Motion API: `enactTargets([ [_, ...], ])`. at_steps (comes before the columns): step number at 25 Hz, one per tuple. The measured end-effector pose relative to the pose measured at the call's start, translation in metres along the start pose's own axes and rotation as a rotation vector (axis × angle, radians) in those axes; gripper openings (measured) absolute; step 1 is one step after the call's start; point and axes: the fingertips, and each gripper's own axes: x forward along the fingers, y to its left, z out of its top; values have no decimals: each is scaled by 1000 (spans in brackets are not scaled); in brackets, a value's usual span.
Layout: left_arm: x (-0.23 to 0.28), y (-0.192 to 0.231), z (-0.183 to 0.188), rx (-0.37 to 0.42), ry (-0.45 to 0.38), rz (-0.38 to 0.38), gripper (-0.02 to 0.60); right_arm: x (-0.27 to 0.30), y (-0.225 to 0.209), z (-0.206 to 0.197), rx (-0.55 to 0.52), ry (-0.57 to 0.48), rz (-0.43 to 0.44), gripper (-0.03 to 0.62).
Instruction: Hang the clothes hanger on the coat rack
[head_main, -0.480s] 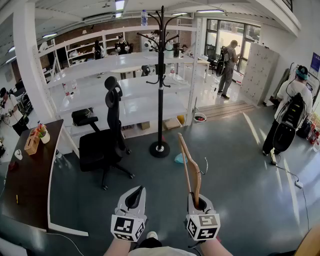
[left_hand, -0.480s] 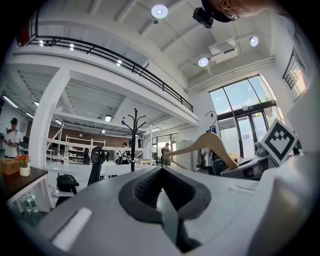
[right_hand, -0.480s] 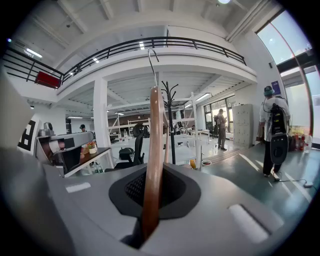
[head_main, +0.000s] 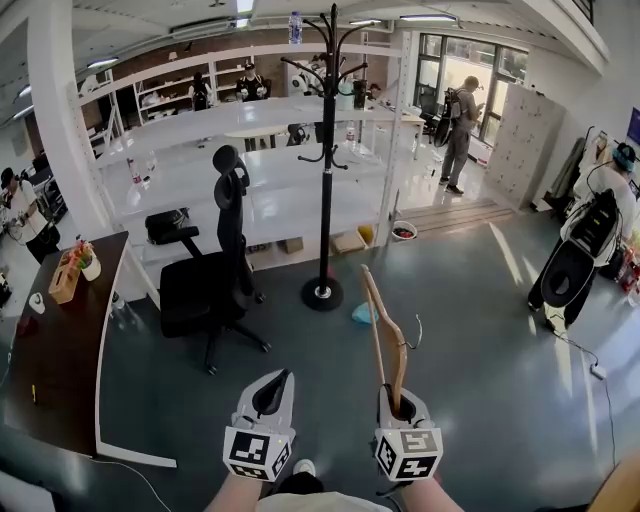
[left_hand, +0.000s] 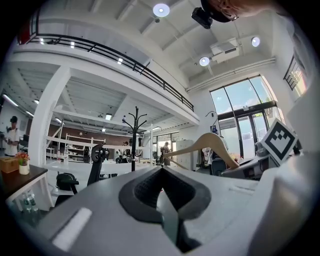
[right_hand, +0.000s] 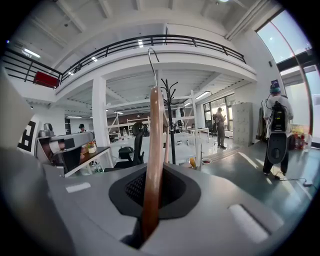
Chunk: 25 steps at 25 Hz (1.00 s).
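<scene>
Far left in the head view: dark tabletop (head_main: 60, 350), clear of the route. Next, black office chair (head_main: 212, 280), parked just left of the rack's base and liable to catch an elbow or a swung hanger arm on a wide approach.

Left tool (head_main: 272, 385): jaws together on nothing, carried beside the other one, free to steady things if needed.

Coat rack (head_main: 327, 150): black, upright, well apart from both tools across open floor, prongs curving upward high on the pole. Likely trouble here:
- Missing a prong, owing to the height and to a thin hook (head_main: 412, 335) hard to aim from a distance.
- Nudging or rocking the slim pole with the wooden arm instead of the hook.

Right tool (head_main: 398, 405): clamped shut on the wooden clothes hanger (head_main: 384, 325), pinching the end of one arm only. Probable weak spot:
- Swivelling or drooping in the jaws, owing to a hold far from the hook and a long lever beyond the pads.
- Arriving with the hook facing the wrong way, needing a wrist roll before any prong can enter.

Orientation, judged from both views: long axis running up and away from the right tool toward the rack, leaning slightly left in the head view. Seen edge-on and near upright in the right gripper view (right_hand: 152, 150). Hook jutting to the right side partway along.
</scene>
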Motion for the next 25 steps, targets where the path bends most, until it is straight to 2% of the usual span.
enactTargets([
  [11,27,45,-8,-11,7,7,2,48,5,7,25,16,-6,28],
  [25,85,125,-25,-7,10,2,2,139,-3,26,63,20,-68,28],
])
